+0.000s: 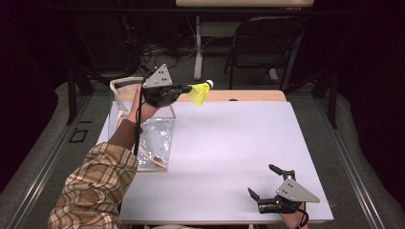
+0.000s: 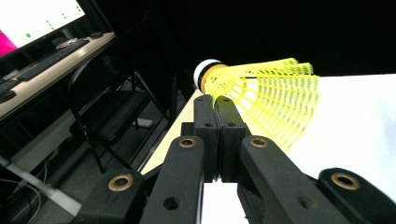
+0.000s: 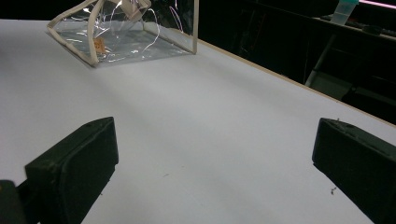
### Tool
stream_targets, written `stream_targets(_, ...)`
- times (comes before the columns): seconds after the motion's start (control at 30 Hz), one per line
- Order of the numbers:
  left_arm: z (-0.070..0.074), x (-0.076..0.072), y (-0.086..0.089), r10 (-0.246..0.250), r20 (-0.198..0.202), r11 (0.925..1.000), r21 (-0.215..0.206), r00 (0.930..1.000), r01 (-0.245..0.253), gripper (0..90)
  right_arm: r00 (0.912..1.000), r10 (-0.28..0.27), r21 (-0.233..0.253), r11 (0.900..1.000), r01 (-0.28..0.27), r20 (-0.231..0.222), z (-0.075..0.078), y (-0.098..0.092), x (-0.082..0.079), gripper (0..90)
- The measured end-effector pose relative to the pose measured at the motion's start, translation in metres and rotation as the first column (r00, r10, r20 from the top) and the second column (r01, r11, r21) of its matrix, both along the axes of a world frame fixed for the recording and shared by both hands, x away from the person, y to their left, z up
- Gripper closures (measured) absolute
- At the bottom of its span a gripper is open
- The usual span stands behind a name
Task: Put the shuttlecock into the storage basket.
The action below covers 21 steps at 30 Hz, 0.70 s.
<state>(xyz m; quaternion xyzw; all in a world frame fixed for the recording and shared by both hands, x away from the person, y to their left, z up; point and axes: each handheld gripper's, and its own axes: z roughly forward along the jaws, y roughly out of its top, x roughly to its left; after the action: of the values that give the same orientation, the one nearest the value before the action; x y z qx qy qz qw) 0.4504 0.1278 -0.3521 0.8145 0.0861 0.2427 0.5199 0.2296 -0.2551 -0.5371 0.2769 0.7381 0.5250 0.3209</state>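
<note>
The white counter [image 1: 229, 157] is carrying a clear plastic bag [image 1: 155, 138] with a beige rim, standing open at its left side. Just above the bag's far corner, the left tool [image 1: 187, 88] is pinching a yellow shuttlecock [image 1: 200, 91] by its skirt, jaws closed tight, lifted clear of the surface. Well away from the bag, the right tool [image 1: 265, 181] is resting wide open and holding nothing. Judging by this, the shuttlecock is picked up but not yet bagged or set down. The bag's contents are hard to make out through the glare.

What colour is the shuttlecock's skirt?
Bright yellow mesh on the shuttlecock, with a white cork tip; clearest in the left gripper view.
</note>
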Motion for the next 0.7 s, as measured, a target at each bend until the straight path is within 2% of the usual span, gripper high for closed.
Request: stream_targets(0.7,0.009,0.0,0.028,0.058,0.014,0.9981,-0.022,0.9982,-0.058,89.7,1.0,-0.001,-0.004,1.0,0.001,-0.002,0.0,0.0,0.0,0.0)
